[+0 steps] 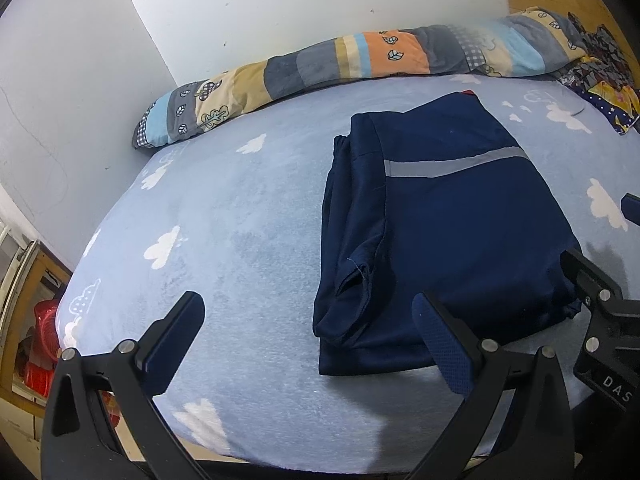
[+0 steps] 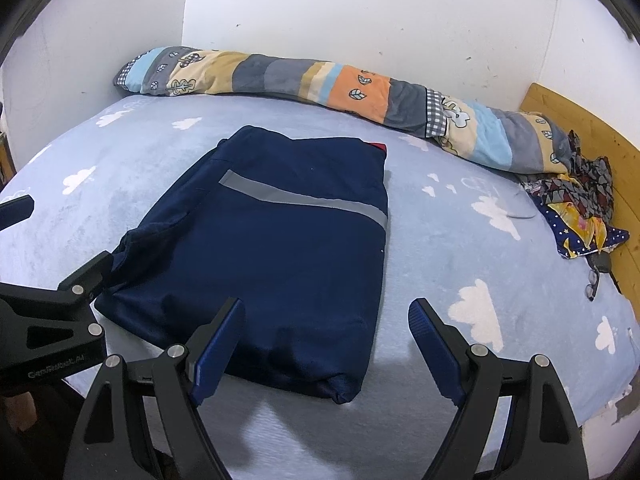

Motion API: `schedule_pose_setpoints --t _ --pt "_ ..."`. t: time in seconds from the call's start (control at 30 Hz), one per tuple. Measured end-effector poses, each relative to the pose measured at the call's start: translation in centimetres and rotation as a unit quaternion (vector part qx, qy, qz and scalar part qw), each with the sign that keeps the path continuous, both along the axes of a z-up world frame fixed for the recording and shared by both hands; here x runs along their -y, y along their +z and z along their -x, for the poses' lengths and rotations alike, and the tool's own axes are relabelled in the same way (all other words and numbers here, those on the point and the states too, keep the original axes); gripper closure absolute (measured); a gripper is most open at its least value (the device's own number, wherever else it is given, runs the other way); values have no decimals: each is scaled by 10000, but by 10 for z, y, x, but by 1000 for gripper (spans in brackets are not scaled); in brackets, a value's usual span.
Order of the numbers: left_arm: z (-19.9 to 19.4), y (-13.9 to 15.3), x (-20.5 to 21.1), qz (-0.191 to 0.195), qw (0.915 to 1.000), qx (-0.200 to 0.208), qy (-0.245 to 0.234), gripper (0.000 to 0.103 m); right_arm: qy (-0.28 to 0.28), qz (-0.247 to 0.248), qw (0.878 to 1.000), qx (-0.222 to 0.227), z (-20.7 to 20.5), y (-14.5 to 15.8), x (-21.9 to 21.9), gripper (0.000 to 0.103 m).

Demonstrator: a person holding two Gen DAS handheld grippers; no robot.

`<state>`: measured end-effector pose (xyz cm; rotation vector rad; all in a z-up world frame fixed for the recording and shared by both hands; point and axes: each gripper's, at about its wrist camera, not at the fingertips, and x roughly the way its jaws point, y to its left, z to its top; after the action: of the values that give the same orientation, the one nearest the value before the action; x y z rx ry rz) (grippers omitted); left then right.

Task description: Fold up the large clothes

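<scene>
A navy garment (image 1: 440, 216) with a grey reflective stripe lies folded into a rectangle on the light blue bed; it also shows in the right wrist view (image 2: 280, 248). My left gripper (image 1: 308, 312) is open and empty, hovering above the garment's near left edge. My right gripper (image 2: 328, 316) is open and empty above the garment's near right corner. The right gripper's fingers (image 1: 592, 280) show at the right edge of the left wrist view, by the garment's right side. The left gripper's fingers (image 2: 84, 272) show at the left of the right wrist view.
The bed sheet (image 1: 240, 220) is light blue with white clouds. A rolled patchwork quilt (image 2: 320, 84) lies along the white wall. Patterned clothes (image 2: 580, 208) and glasses (image 2: 592, 280) lie at the right by a wooden headboard (image 2: 592, 128). Red items (image 1: 44, 328) sit beside the bed.
</scene>
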<state>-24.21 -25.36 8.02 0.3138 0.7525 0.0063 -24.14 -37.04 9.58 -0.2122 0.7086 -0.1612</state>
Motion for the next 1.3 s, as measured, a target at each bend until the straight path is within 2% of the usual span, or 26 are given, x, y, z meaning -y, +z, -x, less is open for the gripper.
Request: schedule_pose_setpoints --t 1.3 --pt "-1 -1 -1 -30 10000 -43 -27 0 8 47 10000 -29 -1 -3 -4 18"
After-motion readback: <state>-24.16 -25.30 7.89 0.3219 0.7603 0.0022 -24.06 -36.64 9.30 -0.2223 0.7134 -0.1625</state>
